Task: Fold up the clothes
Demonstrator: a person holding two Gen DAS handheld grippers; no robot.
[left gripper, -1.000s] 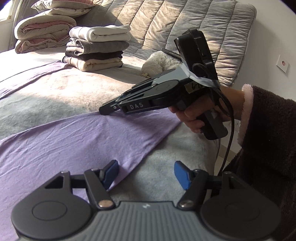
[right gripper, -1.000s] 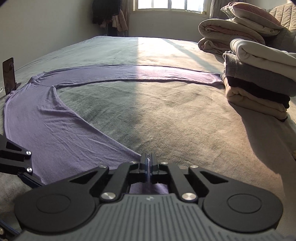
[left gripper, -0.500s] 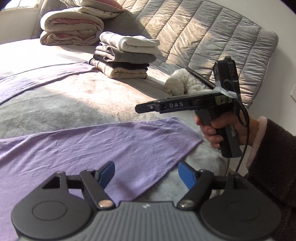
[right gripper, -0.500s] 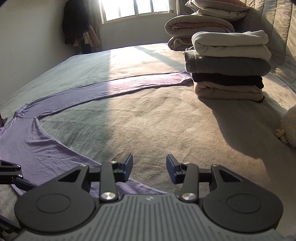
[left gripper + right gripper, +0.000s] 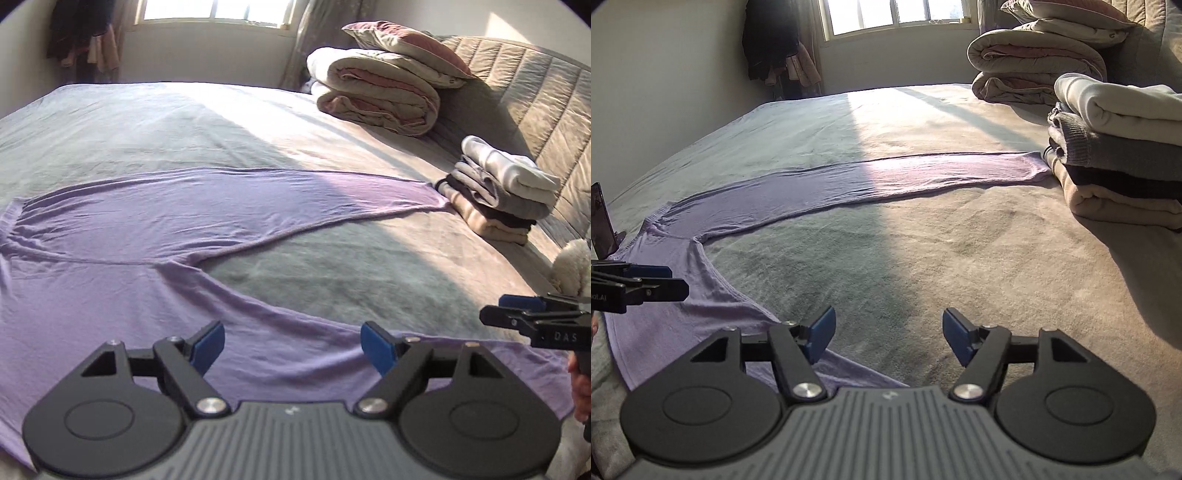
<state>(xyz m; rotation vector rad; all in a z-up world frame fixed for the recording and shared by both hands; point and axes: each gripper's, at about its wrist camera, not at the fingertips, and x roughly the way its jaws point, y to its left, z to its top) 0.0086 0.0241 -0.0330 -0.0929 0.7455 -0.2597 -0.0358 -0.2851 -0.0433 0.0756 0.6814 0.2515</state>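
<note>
A purple garment (image 5: 129,295) lies flat on the bed, forking into two long parts. The far part (image 5: 849,184) runs out to a stack of folded clothes (image 5: 1115,155). The near part ends under my grippers. My left gripper (image 5: 291,343) hangs just above this near part, its jaws opening with nothing between the blue pads. My right gripper (image 5: 888,332) hovers over the near part's end, jaws also opening and empty. In the left wrist view the right gripper (image 5: 513,312) sits at the right edge. In the right wrist view the left gripper (image 5: 665,280) sits at the left edge.
The folded clothes stack (image 5: 498,195) stands by the quilted headboard, with rolled quilts and a pillow (image 5: 376,88) behind it. A white plush toy (image 5: 572,269) lies near the right gripper. A phone on a stand (image 5: 600,221) sits at the bed's left edge.
My right gripper was shut on the purple cloth's end and has let it go, rising slightly. My left gripper has swung and rolled from facing the right hand to facing across the bed.
</note>
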